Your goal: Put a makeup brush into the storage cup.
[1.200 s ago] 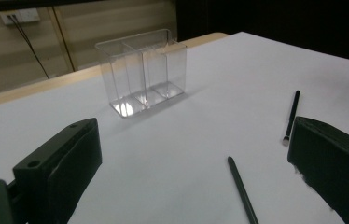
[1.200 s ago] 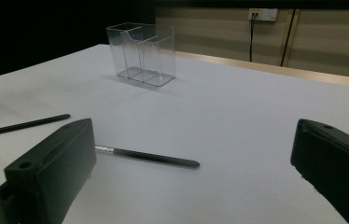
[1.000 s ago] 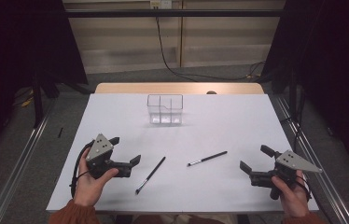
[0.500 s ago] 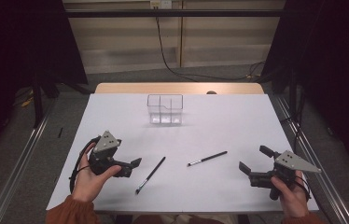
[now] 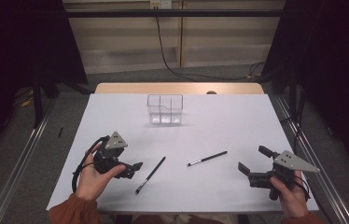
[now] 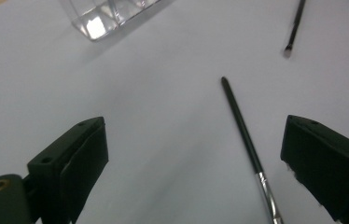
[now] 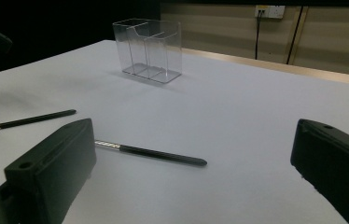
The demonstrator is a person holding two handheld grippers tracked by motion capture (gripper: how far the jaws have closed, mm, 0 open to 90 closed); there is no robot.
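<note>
On the white table (image 5: 219,186), two brushes (image 5: 150,174) (image 5: 206,158), one clear organizer (image 5: 165,109), two gaping hand-held grippers (image 5: 134,169) (image 5: 252,162).

Gripper (image 7: 193,172) jaws wide apart; brush (image 7: 156,154) between, second brush (image 7: 28,119) left; clear organizer (image 7: 148,50) beyond.

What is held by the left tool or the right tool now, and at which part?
Nothing is held. The left tool is open above the nearer brush; the right tool is open too.
</note>
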